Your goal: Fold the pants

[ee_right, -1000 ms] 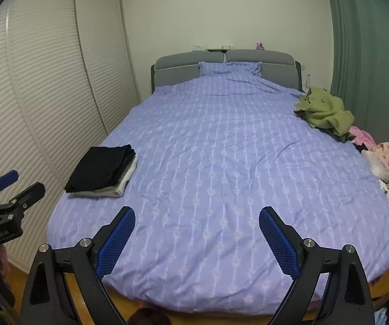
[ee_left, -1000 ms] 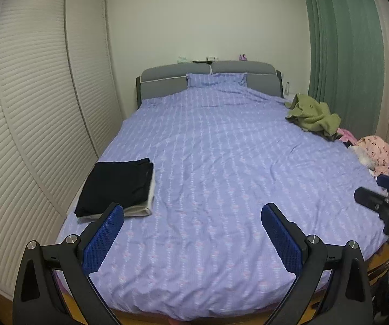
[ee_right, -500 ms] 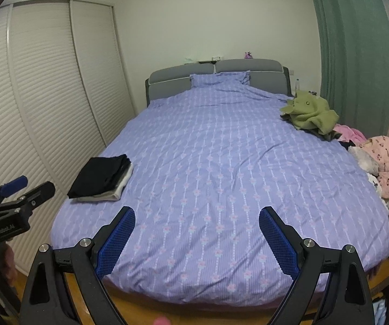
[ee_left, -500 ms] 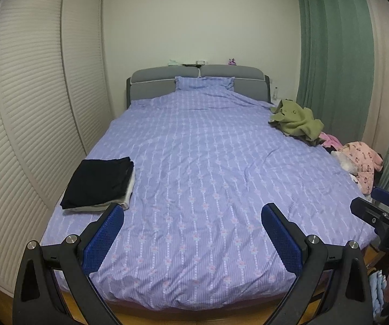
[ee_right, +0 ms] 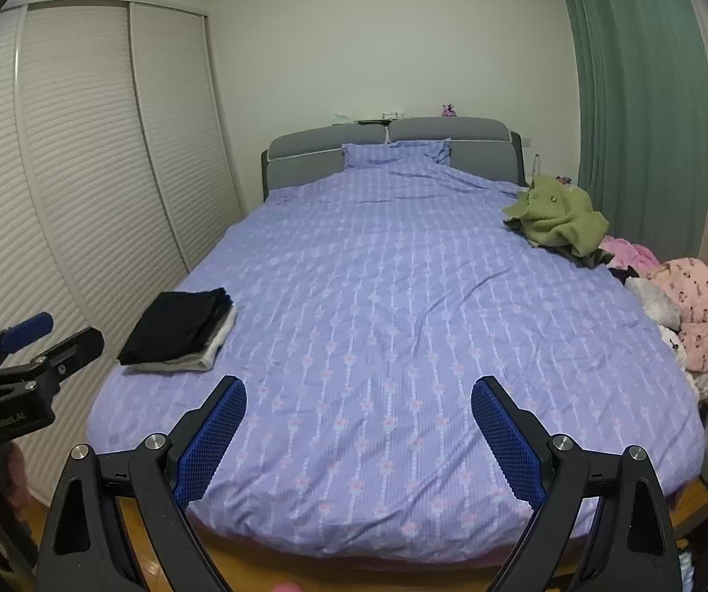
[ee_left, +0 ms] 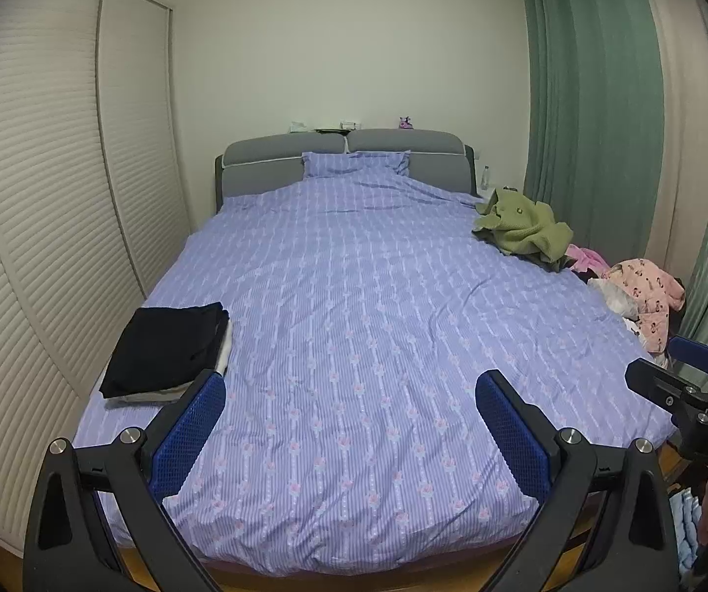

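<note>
Lilac striped cotton covers the wide bed (ee_left: 354,325), and both hand-held grippers hang above its foot, holding nothing. The left gripper (ee_left: 351,419) has its blue-padded fingers (ee_left: 188,439) spread wide apart, and so does the right gripper (ee_right: 358,424). Folded pants appear to lie already in the flat stack of black and pale folded garments (ee_left: 166,350) near the bed's left edge, beside the white louvred wardrobe doors (ee_left: 57,207). Its top layer is a neat dark rectangle with squared edges, resting on a lighter piece. Any pants not yet folded are probably somewhere in the loose heap of pink and white printed clothes (ee_right: 684,311) at the right edge, just past the crumpled olive-green knitted top (ee_right: 558,219); no single pair can be picked out there. The main risk is a grab into that tangle lifting several garments at once, or the wrong one, because the pieces overlap. The heap also sits at the mattress edge by the green curtain (ee_left: 595,108), so a tug could drag clothes onto the floor.
</note>
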A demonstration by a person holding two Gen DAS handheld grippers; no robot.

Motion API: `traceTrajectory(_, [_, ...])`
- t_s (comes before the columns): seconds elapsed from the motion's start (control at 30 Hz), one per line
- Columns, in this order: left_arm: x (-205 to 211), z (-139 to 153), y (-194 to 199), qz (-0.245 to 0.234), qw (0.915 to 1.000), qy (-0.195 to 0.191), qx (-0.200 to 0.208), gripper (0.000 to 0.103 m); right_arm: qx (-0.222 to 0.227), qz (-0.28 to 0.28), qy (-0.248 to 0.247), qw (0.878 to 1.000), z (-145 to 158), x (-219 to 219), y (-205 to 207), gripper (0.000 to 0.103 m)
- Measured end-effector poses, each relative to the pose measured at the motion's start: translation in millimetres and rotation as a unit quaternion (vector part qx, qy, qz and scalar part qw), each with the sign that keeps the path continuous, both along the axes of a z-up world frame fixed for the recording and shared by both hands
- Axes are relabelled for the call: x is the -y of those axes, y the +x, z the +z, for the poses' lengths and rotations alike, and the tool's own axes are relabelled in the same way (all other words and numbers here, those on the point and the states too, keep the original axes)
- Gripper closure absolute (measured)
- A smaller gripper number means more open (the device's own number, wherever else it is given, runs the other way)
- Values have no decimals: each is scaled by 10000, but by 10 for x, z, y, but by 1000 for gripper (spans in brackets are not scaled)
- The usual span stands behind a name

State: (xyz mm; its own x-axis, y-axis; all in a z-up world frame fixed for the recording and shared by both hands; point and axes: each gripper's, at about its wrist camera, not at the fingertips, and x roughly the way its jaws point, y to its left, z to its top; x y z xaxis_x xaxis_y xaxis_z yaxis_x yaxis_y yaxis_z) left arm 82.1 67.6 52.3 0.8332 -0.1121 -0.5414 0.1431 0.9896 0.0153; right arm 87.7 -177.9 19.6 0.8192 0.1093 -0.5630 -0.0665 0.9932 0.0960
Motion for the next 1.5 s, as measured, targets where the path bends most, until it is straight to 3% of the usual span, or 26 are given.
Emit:
traceTrajectory(1.13, [150,19,-39,3,9998,174,113,0,-8,11,-45,10000,52,64,8,9])
traceTrajectory(1.5, [109,7,40,102,9999,34,12,0,-56,17,-37,10000,28,29,63,9])
